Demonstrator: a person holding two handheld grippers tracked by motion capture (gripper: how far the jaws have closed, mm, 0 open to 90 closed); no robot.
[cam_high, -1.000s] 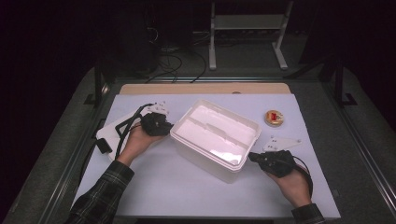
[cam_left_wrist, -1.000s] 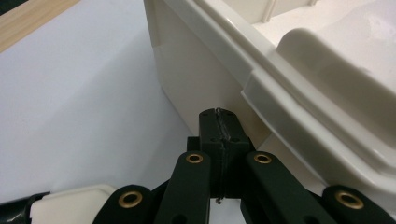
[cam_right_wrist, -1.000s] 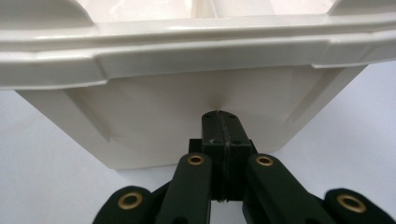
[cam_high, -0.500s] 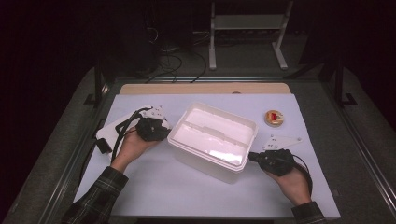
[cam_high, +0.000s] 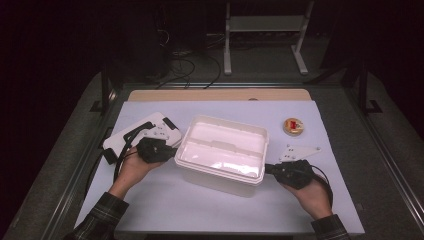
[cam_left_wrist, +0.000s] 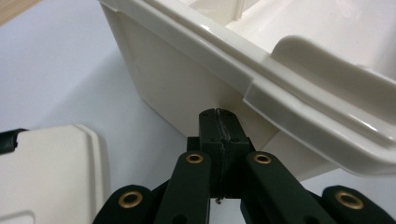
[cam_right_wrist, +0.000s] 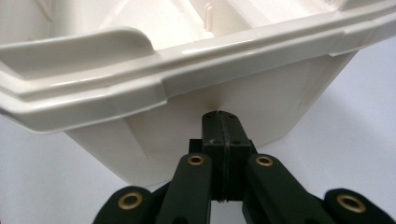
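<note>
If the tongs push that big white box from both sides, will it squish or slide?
The white box looks like stiff moulded plastic, so it probably won't squish. It seems empty, so likely light. Its glossy walls and the smooth table cover suggest it slides easily.

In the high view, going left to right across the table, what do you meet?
Flat white lid → left gripper, shut → open white plastic box → right gripper, shut → small round red-and-tan object.
</note>
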